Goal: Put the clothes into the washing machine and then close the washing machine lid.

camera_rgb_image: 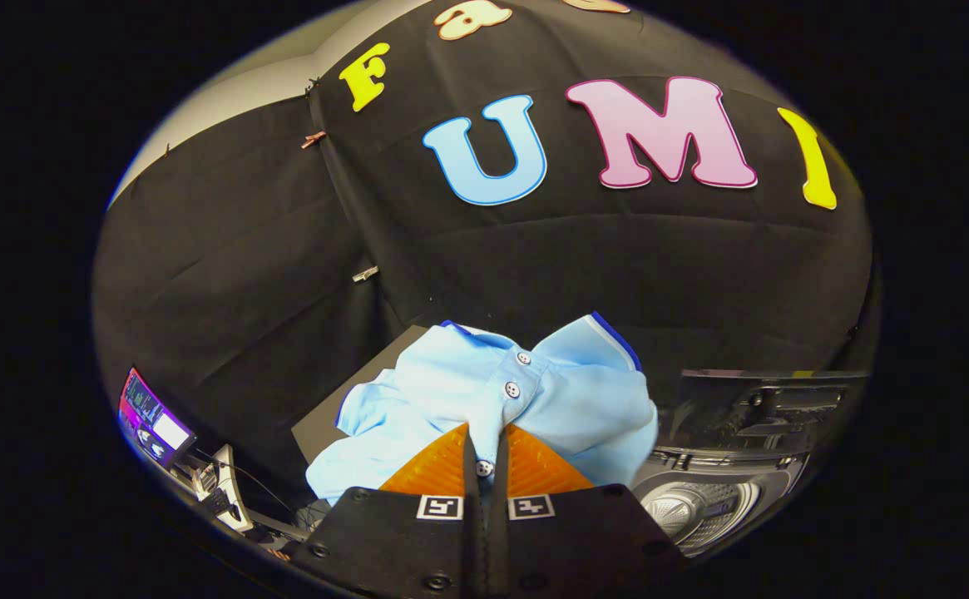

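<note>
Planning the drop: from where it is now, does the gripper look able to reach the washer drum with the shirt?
Probably yes: the gripper is shut on the light blue shirt, and the washer drum lies open beside it, lid raised.

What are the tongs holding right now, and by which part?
The tongs are shut on the shirt, pinching its button placket, just below the collar.

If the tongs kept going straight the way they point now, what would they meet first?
Nothing new before the light blue shirt, which the tongs are already shut on by its button placket. Beyond it hangs the booth's black cloth wall, probably next; depth is unclear. The washing machine sits off to the side.
</note>
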